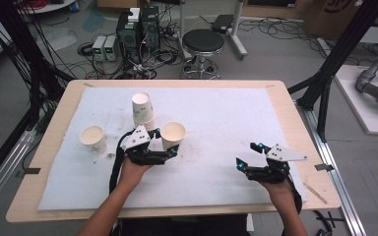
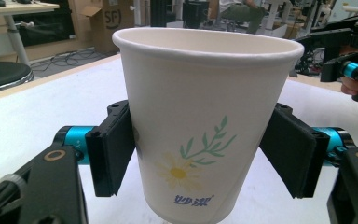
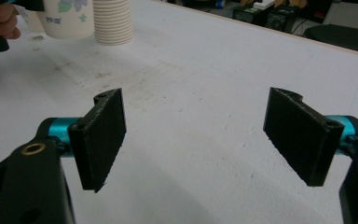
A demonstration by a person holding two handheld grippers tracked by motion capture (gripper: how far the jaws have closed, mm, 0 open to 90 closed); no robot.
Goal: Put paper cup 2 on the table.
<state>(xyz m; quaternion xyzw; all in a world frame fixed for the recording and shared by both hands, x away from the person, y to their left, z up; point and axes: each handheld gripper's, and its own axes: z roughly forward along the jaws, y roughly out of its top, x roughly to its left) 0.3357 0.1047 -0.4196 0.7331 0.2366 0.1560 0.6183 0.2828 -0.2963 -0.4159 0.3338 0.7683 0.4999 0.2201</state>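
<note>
Left gripper: clamped on a white paper cup printed with a daisy and green sprig, one black pad pressing each side of the wall, jaws held part-way apart by the cup's width.
Held cup: upright, mouth up, left of the table's centre in the high view, just right of the stack.
Stack: a tall pile of white paper cups, mouth up, standing just beyond the left gripper.
Lone cup: another white paper cup stands alone near the left edge of the white foam mat.
Right gripper: jaws spread wide, bare mat between the pads, gripping nothing.
Right hand: near right of the mat, well apart from the cups.
Table: light wooden top under the mat.
</note>
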